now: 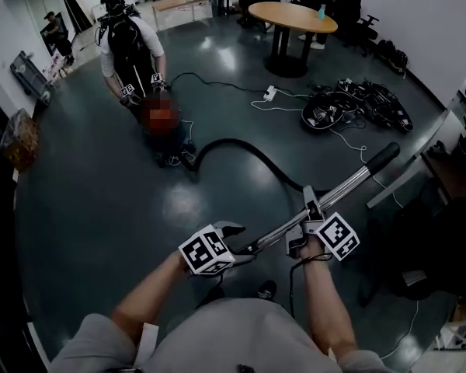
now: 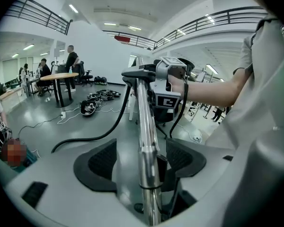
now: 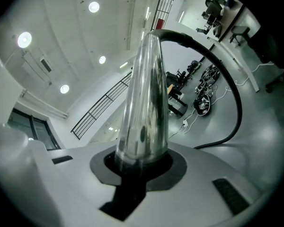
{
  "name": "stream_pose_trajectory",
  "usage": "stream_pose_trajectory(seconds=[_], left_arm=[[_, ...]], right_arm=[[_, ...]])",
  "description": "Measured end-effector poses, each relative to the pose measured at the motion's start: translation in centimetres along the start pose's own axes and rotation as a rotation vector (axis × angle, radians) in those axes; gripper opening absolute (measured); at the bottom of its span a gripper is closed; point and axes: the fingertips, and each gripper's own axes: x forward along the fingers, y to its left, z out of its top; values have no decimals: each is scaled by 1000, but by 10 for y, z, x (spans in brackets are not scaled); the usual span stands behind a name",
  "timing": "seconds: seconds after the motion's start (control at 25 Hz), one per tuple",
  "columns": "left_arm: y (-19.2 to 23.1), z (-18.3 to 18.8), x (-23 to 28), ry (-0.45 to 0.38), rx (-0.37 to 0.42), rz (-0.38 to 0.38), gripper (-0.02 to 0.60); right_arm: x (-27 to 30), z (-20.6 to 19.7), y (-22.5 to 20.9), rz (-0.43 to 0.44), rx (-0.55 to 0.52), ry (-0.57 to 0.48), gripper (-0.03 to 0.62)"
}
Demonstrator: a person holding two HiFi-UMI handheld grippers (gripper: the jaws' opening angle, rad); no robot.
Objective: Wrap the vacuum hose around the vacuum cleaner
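The chrome metal vacuum wand [image 1: 346, 189] could tip or twist, since one grip alone carries it. The left hand-held gripper [image 1: 242, 243] stands wide open around its near end, pads clear, while the right hand-held gripper [image 1: 309, 216] is clamped on it further up. Beyond, the black vacuum hose [image 1: 241, 148] trails unwrapped across the dark floor [image 1: 101, 208].
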Motion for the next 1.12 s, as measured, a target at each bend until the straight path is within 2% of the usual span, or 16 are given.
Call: stream_pose_trajectory(seconds=[0.16,0.24,0.44,0.68,0.96,1.12], left_arm=[[-5,6,13,72,5,-11,321],[-2,13,17,92,19,18,321],[16,49,31,59,25,104,319],[22,96,57,33,88,156,318],[25,140,65,-7,215,182,318],[40,166,63,-26,305,188,318]], right_arm=[[8,32,-26,1,-44,-8,74],[13,46,-36,9,-80,7,74],[21,59,-51,41,-255,102,74],[23,52,-51,122,-483,262,74],[27,30,-52,187,-680,403,74],[37,25,-56,176,-759,437,74]])
